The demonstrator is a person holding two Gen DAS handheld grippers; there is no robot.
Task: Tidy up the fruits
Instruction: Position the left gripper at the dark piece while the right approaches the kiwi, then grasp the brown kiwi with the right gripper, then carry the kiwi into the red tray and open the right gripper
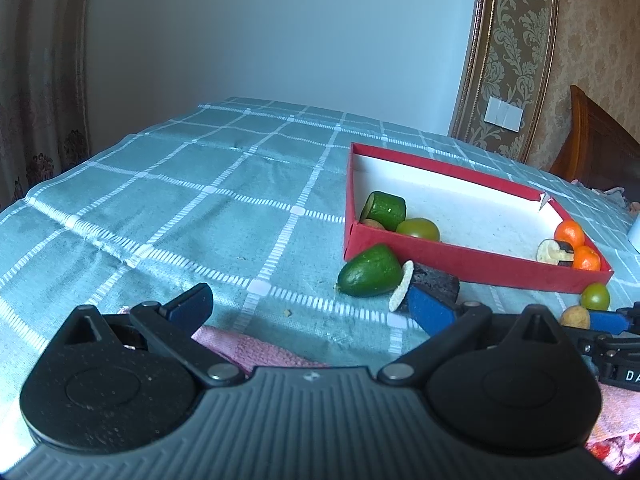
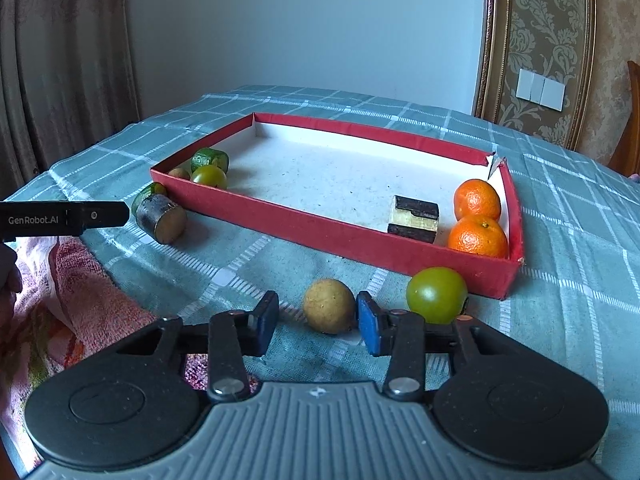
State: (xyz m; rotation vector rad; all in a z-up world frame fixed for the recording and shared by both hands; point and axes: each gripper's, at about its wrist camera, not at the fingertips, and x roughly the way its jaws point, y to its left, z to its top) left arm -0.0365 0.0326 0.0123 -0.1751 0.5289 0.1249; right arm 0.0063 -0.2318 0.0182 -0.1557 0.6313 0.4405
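I'm on the pick step: right gripper (image 2: 318,322) jaws partly open around the small brown fruit (image 2: 329,306) on the cloth just outside the red tray (image 2: 320,228), not clamped yet, so next needs full closure, then lift into tray.

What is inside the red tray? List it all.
Inside the red tray: two oranges, a dark-skinned cut piece, a green tomato, a green cut chunk and a small brown fruit, partly hidden behind the near wall.

text: "GenRobot.AI" | on: left gripper (image 2: 64,219) side, white on black | right gripper (image 1: 624,374): "DA", cut off
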